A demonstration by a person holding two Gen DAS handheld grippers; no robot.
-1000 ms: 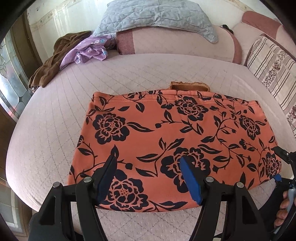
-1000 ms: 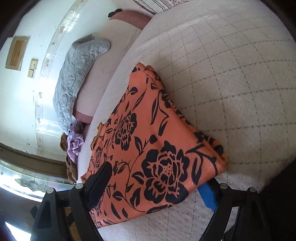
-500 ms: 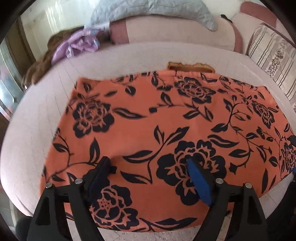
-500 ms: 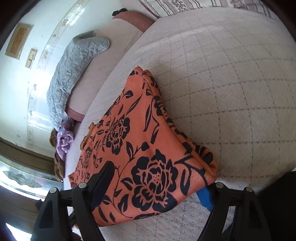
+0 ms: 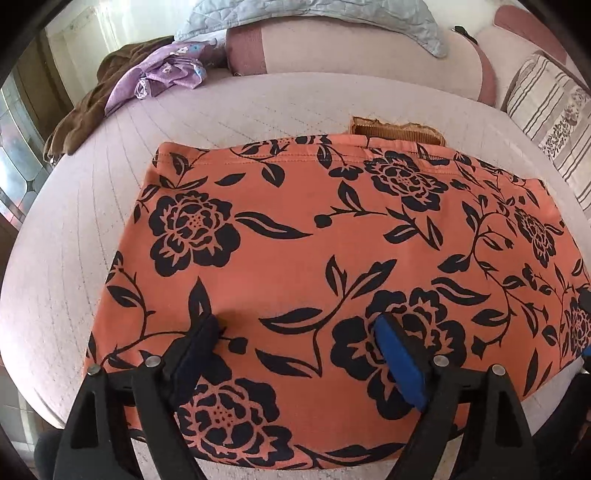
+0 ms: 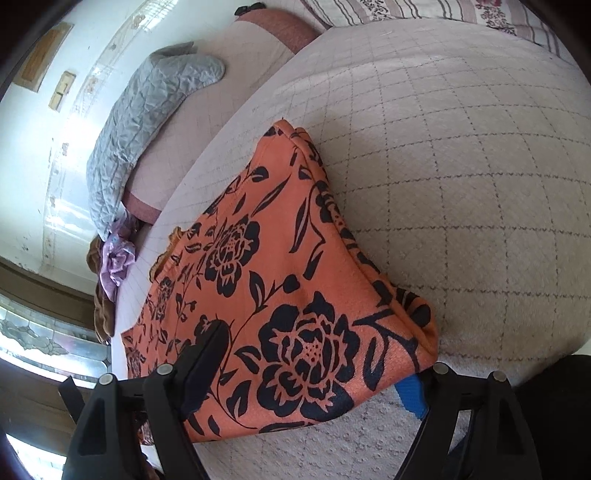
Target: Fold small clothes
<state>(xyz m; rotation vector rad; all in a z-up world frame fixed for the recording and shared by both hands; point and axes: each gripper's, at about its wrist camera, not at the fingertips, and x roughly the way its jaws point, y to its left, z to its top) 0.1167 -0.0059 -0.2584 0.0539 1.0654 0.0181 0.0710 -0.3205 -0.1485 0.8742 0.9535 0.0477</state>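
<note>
An orange garment with black flowers (image 5: 332, 258) lies folded flat on the pale quilted bed (image 5: 74, 240). A brown ribbed waistband (image 5: 399, 129) sticks out at its far edge. My left gripper (image 5: 295, 328) is open, its fingers over the garment's near edge with the cloth flat between them. My right gripper (image 6: 317, 365) is open at the garment's near right corner (image 6: 406, 332), one finger above the cloth, the blue finger (image 6: 410, 395) below its edge. The garment also shows in the right wrist view (image 6: 266, 266).
A brown and purple clothes pile (image 5: 140, 77) lies at the bed's far left. A grey quilted pillow (image 5: 332, 11) rests on the pink headboard cushion (image 5: 351, 51). A striped pillow (image 5: 550, 110) lies at the far right. A window is on the left.
The left gripper dipped close over the garment and has pulled back a little. The right gripper shifted slightly along the corner. The garment has stayed flat.
</note>
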